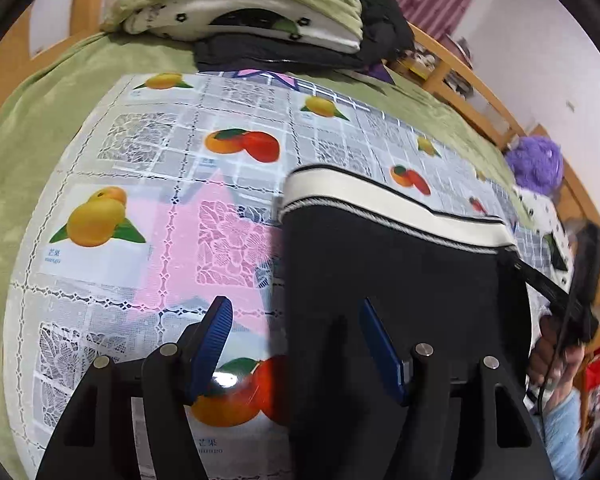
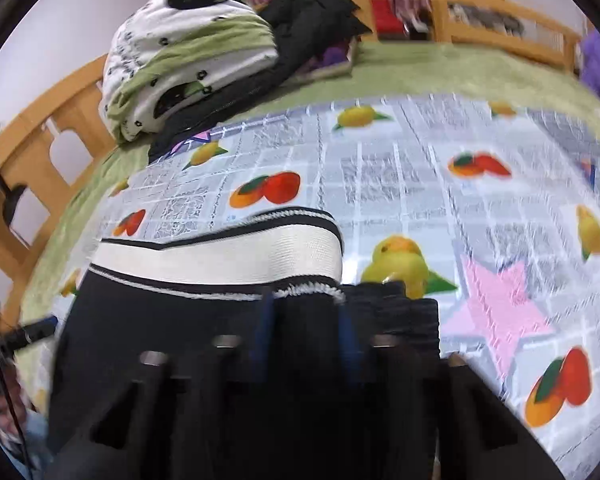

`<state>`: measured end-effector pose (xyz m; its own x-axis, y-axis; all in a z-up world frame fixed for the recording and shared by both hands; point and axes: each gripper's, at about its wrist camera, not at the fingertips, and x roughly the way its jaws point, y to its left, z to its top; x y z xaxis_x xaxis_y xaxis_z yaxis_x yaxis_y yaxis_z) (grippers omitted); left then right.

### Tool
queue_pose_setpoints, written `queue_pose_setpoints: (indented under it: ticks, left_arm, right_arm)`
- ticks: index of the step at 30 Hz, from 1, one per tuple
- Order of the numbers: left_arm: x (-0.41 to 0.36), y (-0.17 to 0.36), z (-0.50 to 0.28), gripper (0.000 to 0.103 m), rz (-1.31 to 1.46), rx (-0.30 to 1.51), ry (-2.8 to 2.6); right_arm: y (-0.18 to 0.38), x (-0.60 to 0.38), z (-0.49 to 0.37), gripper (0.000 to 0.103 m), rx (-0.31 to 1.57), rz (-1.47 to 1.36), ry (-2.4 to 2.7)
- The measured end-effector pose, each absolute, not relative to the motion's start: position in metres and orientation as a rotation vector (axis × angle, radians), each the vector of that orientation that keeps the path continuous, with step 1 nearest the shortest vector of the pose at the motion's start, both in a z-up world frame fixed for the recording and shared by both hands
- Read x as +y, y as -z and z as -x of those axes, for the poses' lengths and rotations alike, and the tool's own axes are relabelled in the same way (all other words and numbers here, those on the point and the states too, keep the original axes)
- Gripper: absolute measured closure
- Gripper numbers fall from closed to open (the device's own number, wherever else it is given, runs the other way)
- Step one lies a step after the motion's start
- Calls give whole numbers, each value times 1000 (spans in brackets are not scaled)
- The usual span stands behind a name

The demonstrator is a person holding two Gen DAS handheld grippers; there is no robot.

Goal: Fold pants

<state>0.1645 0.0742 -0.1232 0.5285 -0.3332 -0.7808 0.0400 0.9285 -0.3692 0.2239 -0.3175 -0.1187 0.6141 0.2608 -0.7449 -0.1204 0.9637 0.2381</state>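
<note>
The black knit pants with a broad white waistband edged in black stripes point(image 1: 396, 280) lay flat on the fruit-printed plastic sheet point(image 1: 148, 184) spread over the green bedcover point(image 1: 40, 120). Waistband end pointed away toward the far side of the bed, w/ the long axis running back toward the cameras; the leg end ran out of frame below, so I couldn't tell how far they were folded.

Left tongs point(image 1: 296, 344) stood apart, blue pads clear of the cloth: left pad over the sheet, right pad over the black fabric, the pants' left edge passing between them, nothing gripped. Right tongs point(image 2: 306, 340) were nearly together, clamped on a bunched-up ridge of black fabric just below the waistband, near the pants' right edge.

Left wrist view alone showed the other hand point(image 1: 548, 356) w/ its black handle and cable at the pants' right side, plus a purple fluffy thing point(image 1: 536, 164) by the wooden bed rail point(image 1: 460, 80). Right wrist view, blurred, alone showed the pinch itself and a pink star point(image 2: 496, 300) under the sheet. Both showed the folded green-and-white quilt point(image 1: 240, 4) on dark clothes at the far end.
</note>
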Motion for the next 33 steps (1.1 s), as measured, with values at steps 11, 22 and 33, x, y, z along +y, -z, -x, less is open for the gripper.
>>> queue_pose_setpoints:
  ticks: [11,22,33]
  left_arm:
    - [50,111,-149,39,262,967,345]
    - [15,108,-84,39,143,988,374]
    - [15,139,-56,38,172,1088,300]
  right_arm:
    - [129,-380,-210,83,880,-313,-94]
    - [82,-376,-91,70,818,-227,-79]
    - [139,-371,-54,75,979,-220,-104]
